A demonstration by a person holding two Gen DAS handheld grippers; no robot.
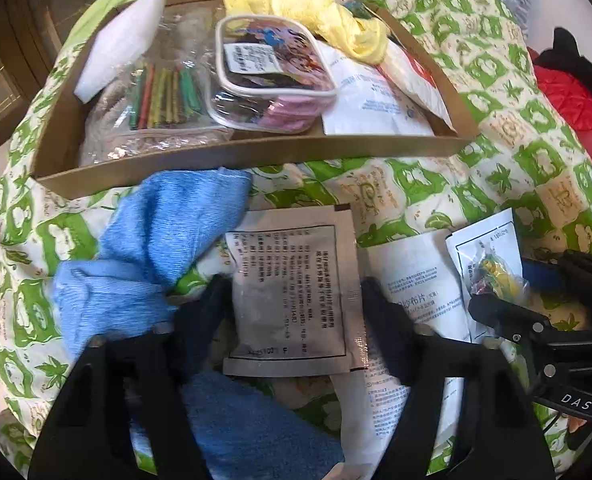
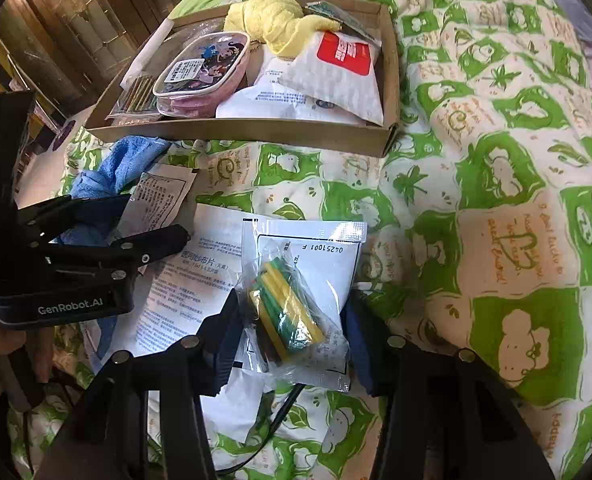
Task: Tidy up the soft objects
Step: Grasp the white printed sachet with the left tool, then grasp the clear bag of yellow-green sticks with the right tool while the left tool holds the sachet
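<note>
Your left gripper (image 1: pixel 296 312) straddles the grey sachet (image 1: pixel 291 292), fingers half open at its side edges, grip not certain. Your right gripper (image 2: pixel 291 320) brackets the bag of coloured sticks (image 2: pixel 285 312) likewise. Both face the cardboard tray (image 1: pixel 255 152) ahead, ready for sorting.

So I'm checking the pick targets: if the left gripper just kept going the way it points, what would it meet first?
Most likely the grey printed sachet, lying between the fingers of the left gripper on the bedspread. Depth is hard to judge.
</note>
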